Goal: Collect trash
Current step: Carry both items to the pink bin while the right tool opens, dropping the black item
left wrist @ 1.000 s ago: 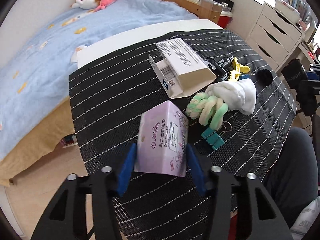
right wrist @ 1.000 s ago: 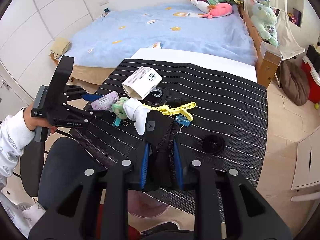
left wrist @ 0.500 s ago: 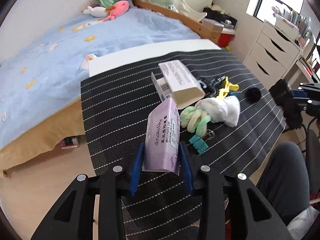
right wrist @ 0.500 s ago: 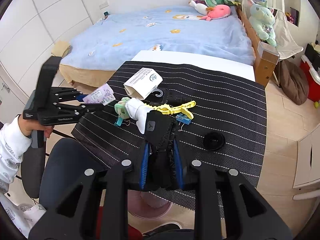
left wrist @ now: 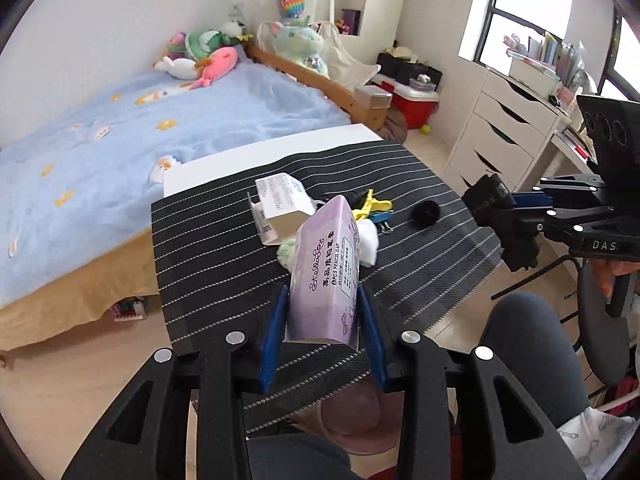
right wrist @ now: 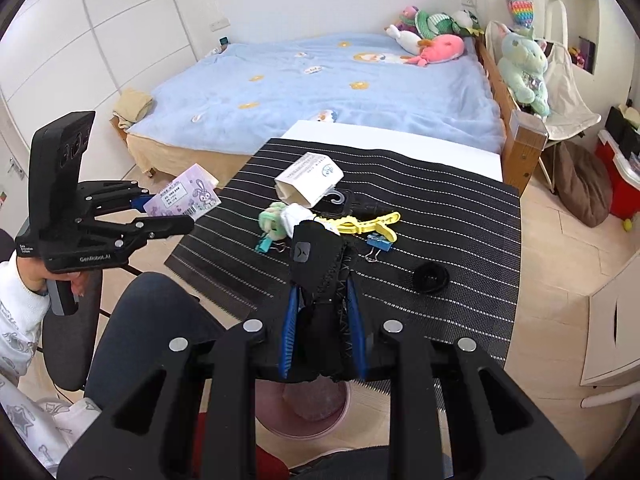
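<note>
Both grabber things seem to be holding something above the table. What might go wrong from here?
The left gripper pinches only the lower end of the purple carton, so the light box could tilt or slip out. The black fabric item in the right gripper hangs loose and might snag the yellow clip or blue binder clip nearby. The pink bin sits partly under the table edge, so a drop could miss it.

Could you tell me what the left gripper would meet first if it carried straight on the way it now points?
Probably the striped black mat, near the green-white fluffy item beyond the held purple box. The left gripper is raised, so depth is uncertain.
</note>
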The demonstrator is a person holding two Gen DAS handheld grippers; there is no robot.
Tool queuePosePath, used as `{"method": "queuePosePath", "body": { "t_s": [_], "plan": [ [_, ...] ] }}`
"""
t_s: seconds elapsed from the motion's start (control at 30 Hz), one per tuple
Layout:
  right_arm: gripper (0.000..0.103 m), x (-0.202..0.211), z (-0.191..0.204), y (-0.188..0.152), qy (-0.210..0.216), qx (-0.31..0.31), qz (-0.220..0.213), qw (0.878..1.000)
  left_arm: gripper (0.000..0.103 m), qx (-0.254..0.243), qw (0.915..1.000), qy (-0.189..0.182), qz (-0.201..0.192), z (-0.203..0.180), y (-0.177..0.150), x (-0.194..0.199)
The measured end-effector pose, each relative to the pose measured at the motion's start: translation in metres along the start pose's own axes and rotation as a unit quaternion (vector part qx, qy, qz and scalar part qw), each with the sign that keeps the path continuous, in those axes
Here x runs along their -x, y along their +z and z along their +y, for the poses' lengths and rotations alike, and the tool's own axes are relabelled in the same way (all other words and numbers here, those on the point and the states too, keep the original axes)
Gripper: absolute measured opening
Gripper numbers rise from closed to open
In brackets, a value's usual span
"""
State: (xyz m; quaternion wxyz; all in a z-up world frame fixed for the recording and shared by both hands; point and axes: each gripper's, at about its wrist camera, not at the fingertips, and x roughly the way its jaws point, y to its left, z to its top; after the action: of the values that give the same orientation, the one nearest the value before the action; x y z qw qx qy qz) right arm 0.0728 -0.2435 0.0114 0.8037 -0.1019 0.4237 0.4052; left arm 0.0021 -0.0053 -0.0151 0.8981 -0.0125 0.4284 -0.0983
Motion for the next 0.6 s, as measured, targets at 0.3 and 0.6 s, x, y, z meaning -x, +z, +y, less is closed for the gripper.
{"method": "queuePosePath", "body": {
  "t_s": [0.3,0.6],
  "plan": [
    [0.023,0.017,0.025,-0.022,0.004,0.016,-0.002,1.000,0.035,-0.006,0.9998,-0.015,-0.008,-0.024,-0.020,0.015],
    [0.023,0.016,0.048,-0.053,0.026,0.026,0.021,0.999,0.035,-0.001,0.9997,-0.022,-0.011,-0.035,-0.042,0.028]
  ]
}}
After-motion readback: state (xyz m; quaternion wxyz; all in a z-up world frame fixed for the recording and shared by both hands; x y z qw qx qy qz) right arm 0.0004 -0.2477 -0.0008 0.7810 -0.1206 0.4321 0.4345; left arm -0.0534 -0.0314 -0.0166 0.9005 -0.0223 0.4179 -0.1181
